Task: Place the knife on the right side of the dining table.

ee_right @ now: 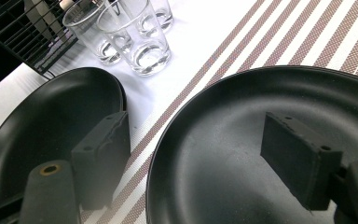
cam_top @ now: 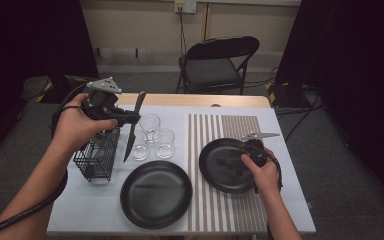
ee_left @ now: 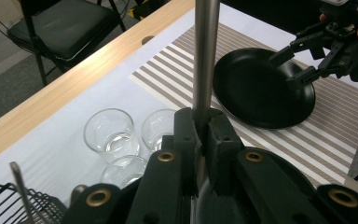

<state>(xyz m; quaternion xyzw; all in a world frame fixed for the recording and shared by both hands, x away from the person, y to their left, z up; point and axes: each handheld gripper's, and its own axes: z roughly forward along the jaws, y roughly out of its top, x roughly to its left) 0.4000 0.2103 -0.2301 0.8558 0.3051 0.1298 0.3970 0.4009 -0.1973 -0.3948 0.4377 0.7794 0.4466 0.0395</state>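
Observation:
My left gripper (cam_top: 131,119) is held above the table's left side, shut on a long metal knife (cam_top: 132,131). The knife hangs nearly upright, its tip down between the wire basket (cam_top: 97,156) and the glasses. In the left gripper view its silver shaft (ee_left: 205,56) rises from the closed jaws of the left gripper (ee_left: 204,140). My right gripper (cam_top: 234,165) stands open, low over the left part of a black plate (cam_top: 215,175) on the striped placemat (cam_top: 245,127). In the right gripper view the right gripper (ee_right: 200,158) has nothing between its jaws, just the plate (ee_right: 242,140) below.
A second black plate (cam_top: 156,194) lies on the white cloth at front centre. Three clear glasses (cam_top: 152,137) stand behind it. The black wire basket holds some cutlery (ee_left: 18,186). A folding chair (cam_top: 220,62) stands beyond the table's far wooden edge.

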